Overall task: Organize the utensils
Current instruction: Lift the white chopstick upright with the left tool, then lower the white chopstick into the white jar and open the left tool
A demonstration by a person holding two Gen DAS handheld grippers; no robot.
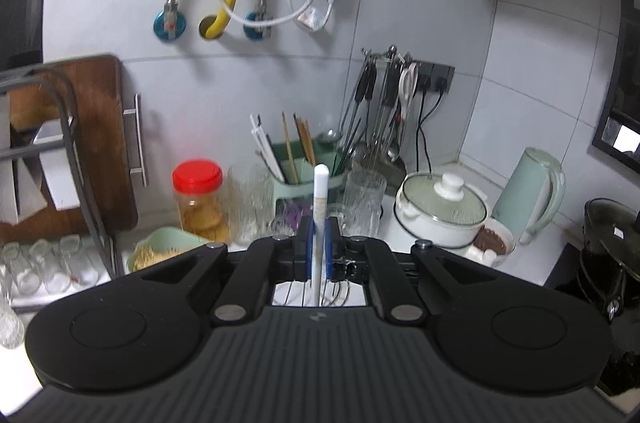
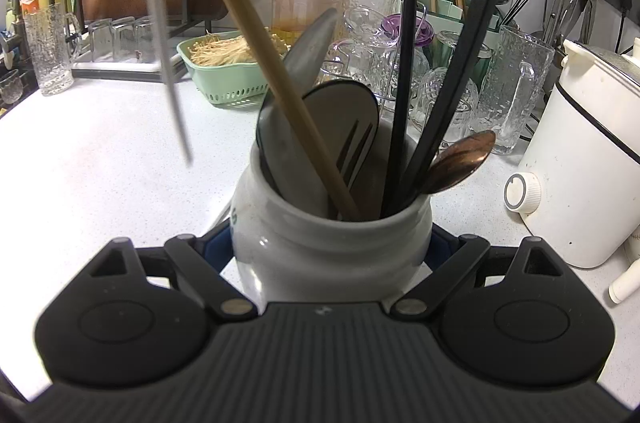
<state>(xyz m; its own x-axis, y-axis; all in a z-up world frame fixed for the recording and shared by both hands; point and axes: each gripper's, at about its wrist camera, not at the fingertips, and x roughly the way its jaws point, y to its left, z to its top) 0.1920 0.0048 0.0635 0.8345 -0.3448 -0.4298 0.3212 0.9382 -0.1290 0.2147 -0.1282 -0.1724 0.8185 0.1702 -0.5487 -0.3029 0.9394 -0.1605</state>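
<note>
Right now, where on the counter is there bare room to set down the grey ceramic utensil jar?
Bare white countertop lies left of the grey ceramic utensil jar, bordered by the green plastic basket and the glass tumbler. It is crowded to the right, among the clear glass mugs and the white cooker.

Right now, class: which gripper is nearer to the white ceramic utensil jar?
Right. The right gripper clamps the white ceramic jar between its pads. The left gripper is shut on a thin white utensil; the jar is not visible in its view.
</note>
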